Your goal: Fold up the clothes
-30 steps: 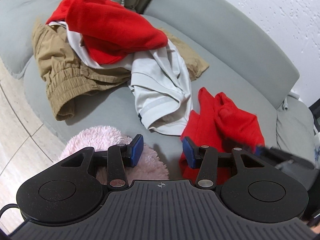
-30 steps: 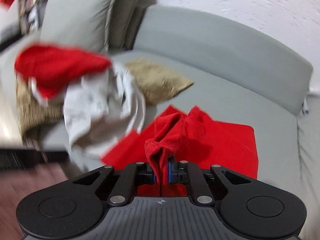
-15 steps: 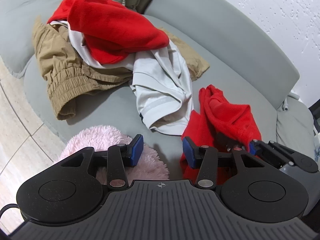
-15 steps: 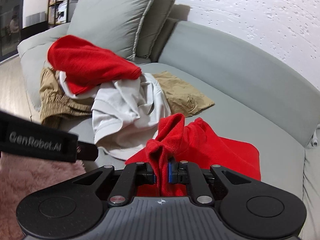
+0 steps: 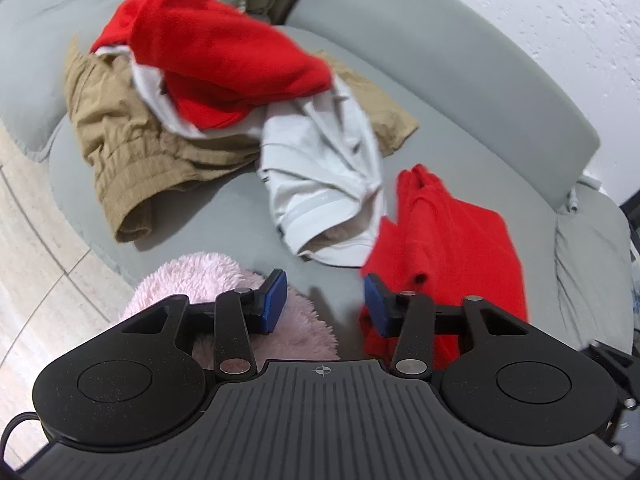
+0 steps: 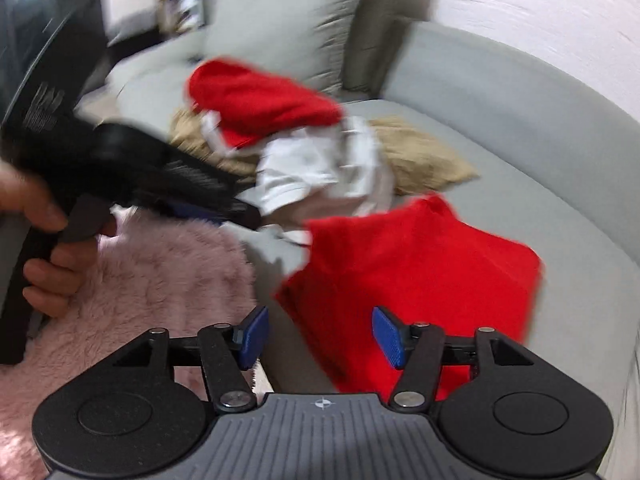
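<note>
Presently on the sofa: loose clothes, both tongs released

Item 1. Grey sofa (image 5: pixel 460 92), curved backrest, serving as the holder for all garments. A large grey cushion (image 6: pixel 280 28) stood against its back in the right wrist view.

Item 2. Red garment, near (image 5: pixel 452 248); also (image 6: pixel 416 264). It lay partly flattened on the seat toward the right end, one ridge of cloth bunched along its upper edge. Its left corner touched the white shirt.

Item 3. White shirt (image 5: pixel 320 168), crumpled, mid-seat, lying partly over the tan trousers.

Item 4. Tan trousers (image 5: pixel 132 148), rumpled, elastic waistband visible, at the left of the heap, with more tan cloth showing behind the shirt.

Item 5. Second red garment (image 5: pixel 228 60), topmost on the heap, resting on the shirt and trousers.

Item 6. Pink fluffy cloth (image 6: pixel 160 272), at the seat's front edge, just below the left tongs.

Item 7. Left gripper (image 5: pixel 322 304): blue pads apart and closing, nothing between them, only bare seat beyond. A hand (image 6: pixel 44 248) held its handle.

Item 8. Right gripper (image 6: pixel 320 334): pads apart and opening, gripping nothing; the near red garment lay beneath and beyond them, unclamped. That view was blurred.
</note>
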`<state>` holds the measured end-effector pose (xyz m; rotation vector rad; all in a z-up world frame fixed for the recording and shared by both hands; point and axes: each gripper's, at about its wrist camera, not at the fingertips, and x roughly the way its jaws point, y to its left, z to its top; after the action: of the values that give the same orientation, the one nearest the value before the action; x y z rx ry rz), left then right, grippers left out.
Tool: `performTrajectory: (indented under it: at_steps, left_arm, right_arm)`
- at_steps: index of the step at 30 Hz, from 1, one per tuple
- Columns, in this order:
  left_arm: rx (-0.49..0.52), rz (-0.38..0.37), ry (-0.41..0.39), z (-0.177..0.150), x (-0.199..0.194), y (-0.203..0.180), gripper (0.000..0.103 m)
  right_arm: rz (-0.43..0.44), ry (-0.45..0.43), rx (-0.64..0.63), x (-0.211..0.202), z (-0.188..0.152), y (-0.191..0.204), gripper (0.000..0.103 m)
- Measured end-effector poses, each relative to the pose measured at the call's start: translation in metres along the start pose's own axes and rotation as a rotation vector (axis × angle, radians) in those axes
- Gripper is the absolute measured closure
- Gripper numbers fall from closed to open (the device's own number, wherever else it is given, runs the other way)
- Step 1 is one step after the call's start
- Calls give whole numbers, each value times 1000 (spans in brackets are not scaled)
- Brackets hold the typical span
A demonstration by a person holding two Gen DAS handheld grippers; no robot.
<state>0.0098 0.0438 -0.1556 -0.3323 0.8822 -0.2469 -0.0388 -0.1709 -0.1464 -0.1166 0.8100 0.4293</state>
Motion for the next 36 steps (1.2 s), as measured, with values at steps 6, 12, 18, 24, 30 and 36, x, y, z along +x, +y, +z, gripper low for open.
performTrajectory:
  at_steps: [6,12,18,24,30,36]
  left_arm:
    - [241,-131,27,10,22,-51,101]
    - [103,20,193,12,74,-28,102]
    - [52,74,297,8,92,-13,97]
    - [61,-32,138,12,53,-17,93]
    - [122,-142,64,27,62,-37,93]
    - [147,-172,45,64,114,-67,93]
  right_arm:
    - [-190,25,260,0,-9,-61,99]
    - [-193,93,227,29,-21,-62,99]
    - [-208,150,213,44,-49,-59,99]
    - [-191,121,207,30,-38,-62,94]
    - [-186,62,244,32,-14,-84,94]
    - [-235,27,268,64,19,-118,94]
